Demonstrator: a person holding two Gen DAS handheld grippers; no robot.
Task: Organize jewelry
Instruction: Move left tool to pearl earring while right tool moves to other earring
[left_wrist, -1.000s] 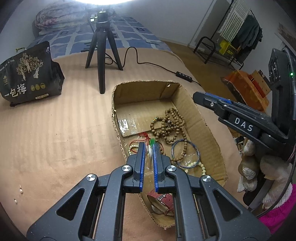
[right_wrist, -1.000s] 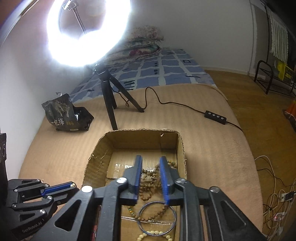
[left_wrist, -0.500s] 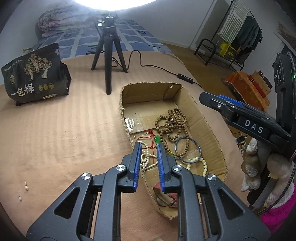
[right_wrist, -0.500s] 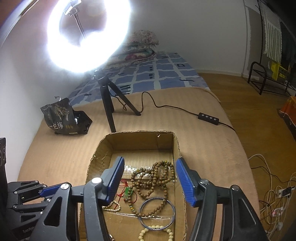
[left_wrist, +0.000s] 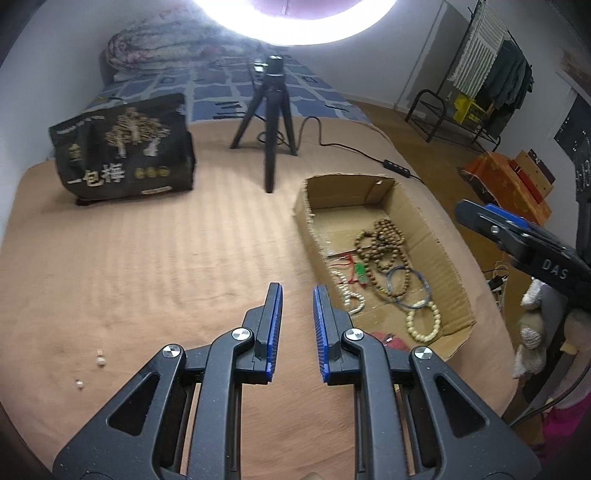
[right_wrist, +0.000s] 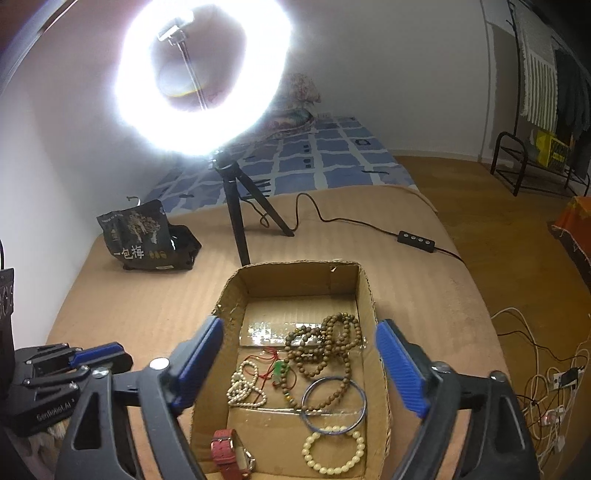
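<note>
The cardboard box (right_wrist: 364, 295) lies on the tan bed cover (left_wrist: 147, 266), and the jewelry is inside it. In the right wrist view the long brown bead necklace (right_wrist: 325, 347) is in the middle of the box, coiled in several loops. At 9 o'clock from it lies the green pendant on a red cord (right_wrist: 279, 369), and more to 9 o'clock the white pearl strand (right_wrist: 243, 386). At 6 o'clock from the brown beads is the blue bangle (right_wrist: 334, 404), which overlaps the lowest loop of the beads. Just beyond it at 6 o'clock lies the cream bead bracelet (right_wrist: 334, 454). The red-strap watch (right_wrist: 229, 454) is in the near left corner of the box.

The right gripper (right_wrist: 299, 365) hangs above the box with its jaws spread wide, holding nothing. The left gripper (left_wrist: 297, 321) is over the bed cover, just at 9 o'clock from the box, with its jaws parted by a narrow gap and nothing between them.

In the left wrist view two small pearl pieces (left_wrist: 90, 369) lie loose on the cover at 8 o'clock, well apart from the box. The black snack bag (left_wrist: 123, 151) stands at 11 o'clock, and the tripod (left_wrist: 269, 122) of the ring light (right_wrist: 201, 74) stands at 12 o'clock, near the far end of the box. Its cable with an inline switch (right_wrist: 415, 236) runs across the cover to 2 o'clock.
</note>
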